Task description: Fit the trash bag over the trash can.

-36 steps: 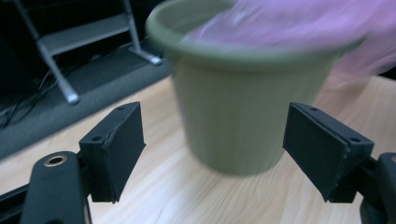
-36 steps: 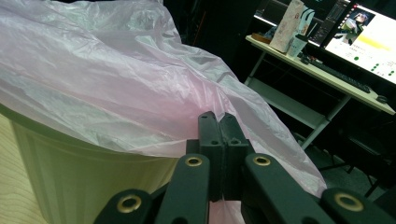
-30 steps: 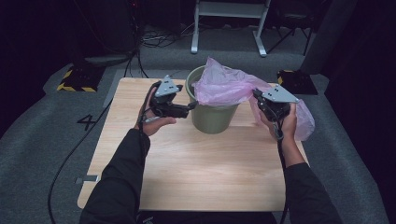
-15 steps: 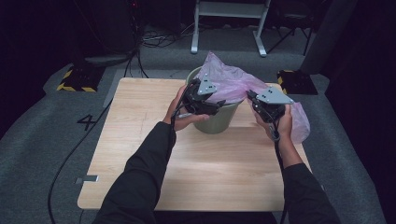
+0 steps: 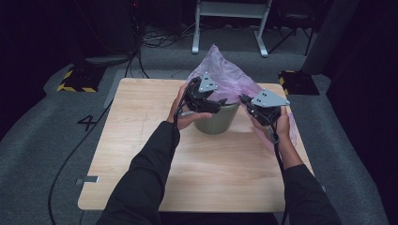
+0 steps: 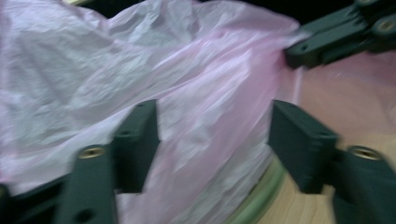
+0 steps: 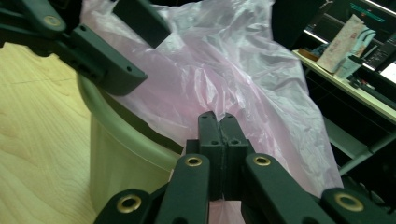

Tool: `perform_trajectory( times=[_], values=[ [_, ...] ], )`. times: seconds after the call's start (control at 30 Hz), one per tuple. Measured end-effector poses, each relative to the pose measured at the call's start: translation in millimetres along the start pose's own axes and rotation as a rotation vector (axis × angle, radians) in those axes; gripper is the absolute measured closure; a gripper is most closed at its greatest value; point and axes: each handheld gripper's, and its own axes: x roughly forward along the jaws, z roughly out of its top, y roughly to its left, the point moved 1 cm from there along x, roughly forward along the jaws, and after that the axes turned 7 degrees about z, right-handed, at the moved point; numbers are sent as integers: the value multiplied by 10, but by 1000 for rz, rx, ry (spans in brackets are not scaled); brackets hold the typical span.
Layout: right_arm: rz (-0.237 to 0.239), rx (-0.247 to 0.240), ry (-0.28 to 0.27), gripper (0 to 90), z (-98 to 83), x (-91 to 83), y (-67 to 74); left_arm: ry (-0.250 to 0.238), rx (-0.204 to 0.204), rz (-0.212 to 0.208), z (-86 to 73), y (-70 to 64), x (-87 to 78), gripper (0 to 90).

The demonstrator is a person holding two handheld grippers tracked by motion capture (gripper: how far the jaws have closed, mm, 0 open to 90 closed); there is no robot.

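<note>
A round olive-green plastic bin [image 5: 216,119] stands toward the far side of the pale wooden counter [image 5: 141,140], bare board open all round it, with a crinkled translucent pink plastic bag [image 5: 225,77] bunched over its mouth and spilling down its right side. At the bin's right rim the right gripper [image 7: 219,122] has its jaws clamped on a fold of the bag. Over the bin's left rim the left gripper [image 6: 212,140] has just been opening its jaws, which straddle loose film without pinching it.

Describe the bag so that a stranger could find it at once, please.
On the wooden table stands a green bin. The bag rises from its mouth: thin, crinkled pink plastic, the one soft, see-through thing there.
</note>
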Motion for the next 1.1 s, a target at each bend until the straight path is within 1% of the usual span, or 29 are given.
perform_trajectory(
  times=[0.03, 0.1, 0.13, 0.17, 0.2, 0.23, 0.27, 0.3, 0.33, 0.37, 0.4, 0.43, 0.47, 0.5, 0.57, 0.6, 0.63, 0.67, 0.7, 0.73, 0.77, 0.8, 0.83, 0.87, 0.9, 0.93, 1.0, 1.03, 1.1],
  values=[
    [0, 0, 0, 900, 0, 0, 0, 0, 0, 0, 0, 0, 0, 295],
    [31, -7, -3, 900, 20, 4, 17, 26, 31, 1, 22, -36, 37, 278],
    [47, -20, -4, 900, 50, 0, 40, 47, 45, 21, 36, -63, 63, 351],
    [47, -20, -4, 900, 50, 0, 40, 47, 45, 21, 36, -63, 63, 397],
    [69, -28, -11, 900, 81, -11, 60, 74, 68, 33, 50, -77, 95, 480],
    [69, -28, -11, 900, 81, -11, 60, 74, 68, 33, 50, -77, 95, 538],
    [78, -29, -14, 900, 91, -14, 66, 74, 82, 32, 56, -82, 98, 538],
    [104, -31, -18, 900, 104, -17, 72, 80, 97, 33, 62, -84, 101, 662],
    [110, -35, -14, 900, 124, -21, 80, 87, 104, 21, 63, -92, 108, 775],
    [110, -35, -14, 900, 124, -21, 80, 92, 121, 21, 66, -99, 113, 775],
    [117, -36, -12, 900, 131, -23, 78, 94, 134, 16, 69, -106, 116, 844],
    [104, -34, -5, 897, 139, -26, 71, 105, 142, 9, 71, -114, 120, 892],
    [97, -29, -6, 866, 141, -27, 64, 107, 148, 13, 73, -119, 126, 895],
    [97, -29, -6, 866, 141, -27, 64, 119, 148, 20, 77, -115, 131, 895],
    [60, -5, -11, 760, 145, -35, 47, 136, 131, 11, 78, -80, 142, 897],
    [49, 6, -13, 736, 144, -39, 37, 145, 119, 10, 71, -72, 146, 898],
    [48, 23, -16, 691, 138, -49, 32, 152, 117, 6, 66, -57, 152, 898],
    [43, 41, -18, 603, 129, -56, 29, 159, 107, 0, 56, -51, 158, 898],
    [36, 58, -13, 548, 117, -58, 26, 164, 97, 1, 47, -40, 167, 899],
    [33, 75, 0, 475, 98, -53, 22, 167, 96, 3, 44, -29, 170, 898],
    [34, 84, 8, 406, 86, -51, 21, 172, 84, 3, 38, -19, 172, 899],
    [46, 100, 19, 338, 65, -54, 27, 176, 79, 1, 32, -5, 170, 899],
    [61, 111, 30, 294, 38, -62, 37, 176, 69, 4, 28, 1, 170, 899],
    [58, 113, 47, 221, 7, -74, 55, 181, 62, 0, 24, 6, 164, 899],
    [54, 107, 74, 175, -70, -101, 95, 180, 63, -3, 22, 11, 164, 899],
    [54, 107, 74, 175, -70, -101, 95, 183, 68, 4, 24, 16, 163, 899],
    [39, 110, 97, 146, -164, -121, 118, 178, 53, -3, 22, 28, 152, 899],
    [42, 114, 103, 152, -215, -133, 125, 180, 49, -6, 16, 36, 148, 899],
    [38, 139, 108, 152, -327, -145, 135, 186, 46, -1, 8, 54, 147, 899]
  ],
)
